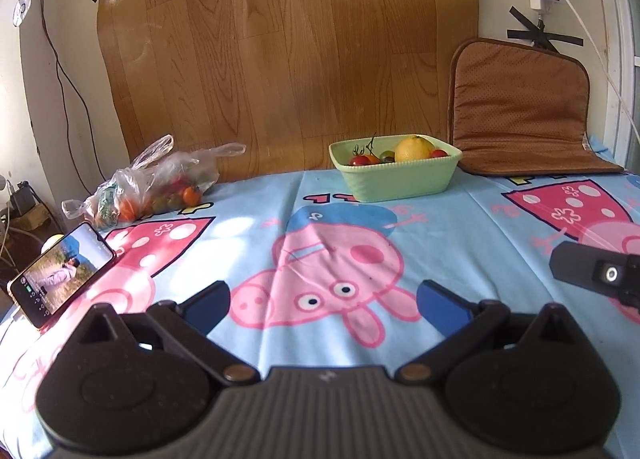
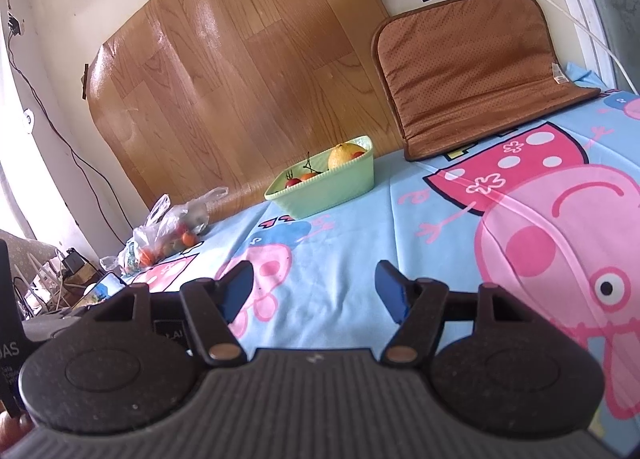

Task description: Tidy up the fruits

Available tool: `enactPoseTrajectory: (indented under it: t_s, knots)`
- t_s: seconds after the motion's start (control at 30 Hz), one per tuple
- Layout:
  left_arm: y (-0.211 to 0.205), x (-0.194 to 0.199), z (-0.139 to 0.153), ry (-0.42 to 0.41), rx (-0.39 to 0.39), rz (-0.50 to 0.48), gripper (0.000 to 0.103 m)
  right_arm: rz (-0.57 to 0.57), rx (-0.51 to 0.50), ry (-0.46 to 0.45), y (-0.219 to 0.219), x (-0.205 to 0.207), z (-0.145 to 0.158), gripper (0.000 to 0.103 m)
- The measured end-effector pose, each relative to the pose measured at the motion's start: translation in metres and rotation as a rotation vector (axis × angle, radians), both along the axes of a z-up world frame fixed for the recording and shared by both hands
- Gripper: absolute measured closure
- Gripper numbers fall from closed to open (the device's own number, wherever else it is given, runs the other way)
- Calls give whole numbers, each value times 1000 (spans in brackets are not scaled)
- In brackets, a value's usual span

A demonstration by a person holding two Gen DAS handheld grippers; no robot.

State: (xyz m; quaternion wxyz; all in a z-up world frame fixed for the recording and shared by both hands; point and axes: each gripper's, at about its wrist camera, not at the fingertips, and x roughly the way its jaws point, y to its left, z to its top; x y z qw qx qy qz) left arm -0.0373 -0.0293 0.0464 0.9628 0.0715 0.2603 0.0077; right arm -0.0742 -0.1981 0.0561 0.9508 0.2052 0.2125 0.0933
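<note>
Wood-pattern sheet (image 1: 288, 43) is taped to the far wall, and a blue cartoon cloth (image 1: 460, 227) covers the worktop below it. On the far side of the cloth stands a green basket (image 1: 394, 175) with a yellow lemon (image 1: 414, 148) and some small tomatoes (image 1: 362, 159) inside. To the far left lies a clear plastic bag (image 1: 156, 183) with more small tomatoes, well apart from the basket. A phone (image 1: 60, 273) leans at the near left edge. A brown cushion (image 1: 520, 103) rests against the wall on the far right.

The left tool (image 1: 323, 301) hangs above the cloth with its blue fingers wide apart and nothing between them. The right tool (image 2: 314, 293) is also spread open and holds nothing.
</note>
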Motion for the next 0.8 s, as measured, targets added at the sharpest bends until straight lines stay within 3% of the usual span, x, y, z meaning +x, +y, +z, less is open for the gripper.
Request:
enactPoseTrajectory:
  t_s: [0.8]
  knots:
    - [4,8,-12,64,16,25,0,-8,-4,-24,1,-5,3,33]
